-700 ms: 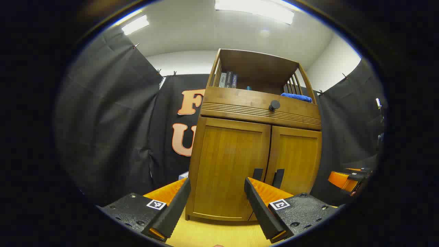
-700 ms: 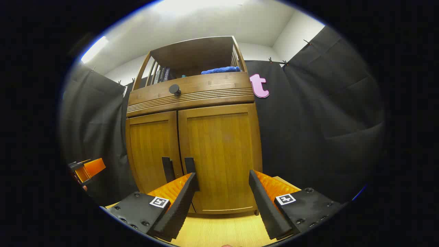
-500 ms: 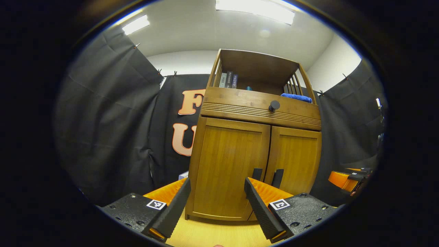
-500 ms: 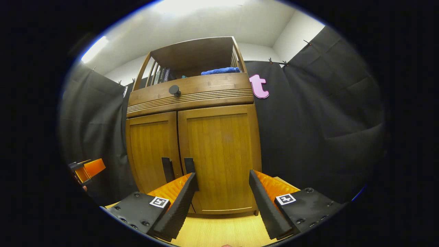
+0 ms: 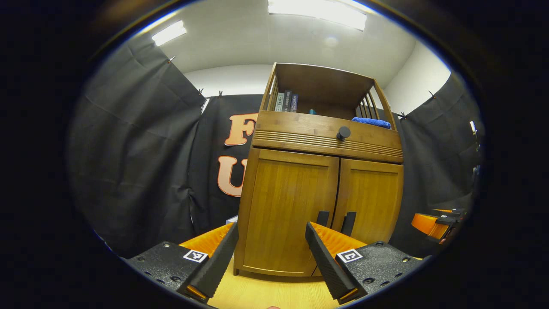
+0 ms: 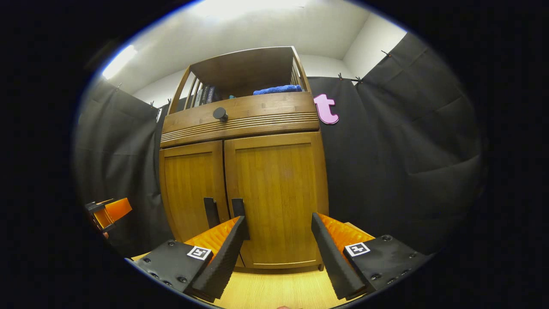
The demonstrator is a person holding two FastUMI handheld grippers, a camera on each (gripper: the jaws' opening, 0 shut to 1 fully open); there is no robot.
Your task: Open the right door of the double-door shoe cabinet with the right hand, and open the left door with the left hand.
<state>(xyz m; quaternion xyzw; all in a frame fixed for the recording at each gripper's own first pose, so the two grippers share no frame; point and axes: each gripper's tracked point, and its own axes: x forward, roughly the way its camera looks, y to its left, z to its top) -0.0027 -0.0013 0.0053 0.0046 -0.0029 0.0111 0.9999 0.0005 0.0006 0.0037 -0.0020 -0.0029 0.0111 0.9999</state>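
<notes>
In the left gripper view, the cabinet (image 5: 319, 189) is seen standing on the pale wood floor (image 5: 266, 292), straight ahead of the left gripper (image 5: 271, 253). Its fingers are held wide apart and nothing is held between them. Both doors are shut. The left door (image 5: 289, 210) is seen between the fingers and a little above them. The left handle (image 5: 322, 217) is a short dark bar that stands upright by the middle seam. It is seen just above the tip of the right-side finger (image 5: 319, 253), so it lies up and to the right of the gap. No touch is seen yet. The right gripper (image 5: 435, 223) is seen far off at the right edge.

In the right gripper view, the same cabinet (image 6: 244, 180) is seen ahead of the right gripper (image 6: 279, 253). Its fingers are also spread wide with nothing in them. The right door (image 6: 279, 197) is seen between and above the fingers. The right handle (image 6: 238, 207) is upright too, just above the tip of the left-side finger (image 6: 227, 253), so it lies up and to the left of the gap. The left handle (image 6: 211, 212) is just beside it. The left gripper (image 6: 107, 212) is seen low at the left edge.

It is judged that the right gripper must be moved forward and a bit left, so the upright bar can be taken between the fingers.
</notes>
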